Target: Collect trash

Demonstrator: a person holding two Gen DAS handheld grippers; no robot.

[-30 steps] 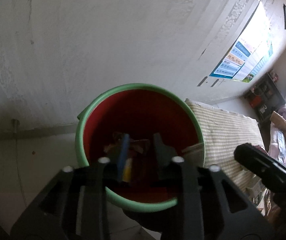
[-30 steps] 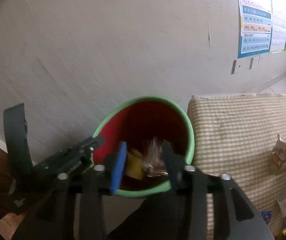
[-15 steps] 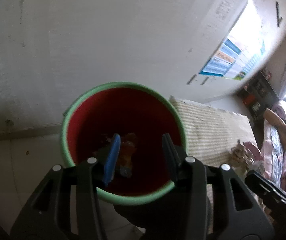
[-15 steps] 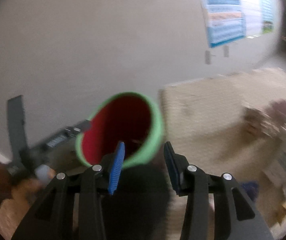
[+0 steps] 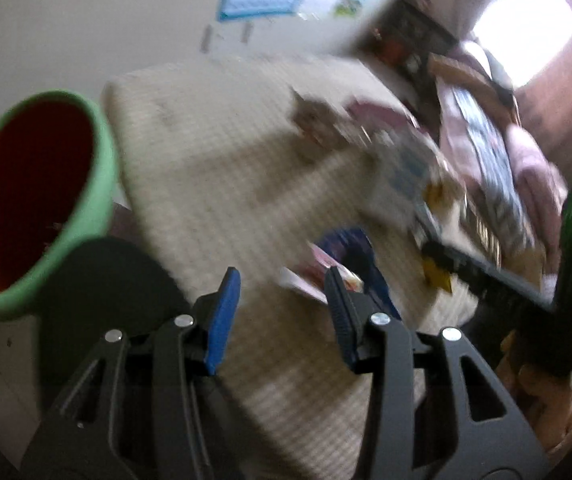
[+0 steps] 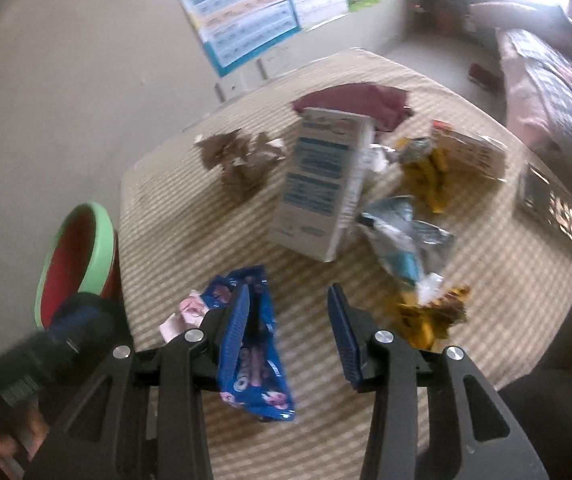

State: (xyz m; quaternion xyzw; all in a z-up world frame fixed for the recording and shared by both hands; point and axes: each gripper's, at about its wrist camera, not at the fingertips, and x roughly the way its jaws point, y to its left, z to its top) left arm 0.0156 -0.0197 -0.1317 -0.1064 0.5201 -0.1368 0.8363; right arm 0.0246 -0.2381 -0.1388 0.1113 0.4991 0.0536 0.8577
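Observation:
The red bin with a green rim (image 5: pixel 101 152) stands at the left of the cloth-covered table (image 5: pixel 213 152), also low left in the right wrist view (image 6: pixel 103 232). My left gripper (image 5: pixel 281 280) hangs open over the table's near edge with nothing between its fingers; a pink and white wrapper (image 5: pixel 310 276) lies just beyond, blurred. My right gripper (image 6: pixel 289 294) is open above the table, empty. A blue snack wrapper (image 6: pixel 269 384) lies under its left finger. Ahead lie a white and blue carton (image 6: pixel 322 184), a silver wrapper (image 6: pixel 402 236) and a yellow wrapper (image 6: pixel 426 316).
Crumpled brown paper (image 6: pixel 237 160), a maroon bag (image 6: pixel 350 100) and a dark box (image 6: pixel 558 208) also lie on the striped tablecloth (image 6: pixel 189 240). A wall with posters (image 6: pixel 245 8) runs behind. A bed with patterned covers (image 6: pixel 546 80) stands at the right.
Both grippers swung away from above the bin to over the table. The bin now sits at the left of both views. The left jaws stand wider than a second ago.

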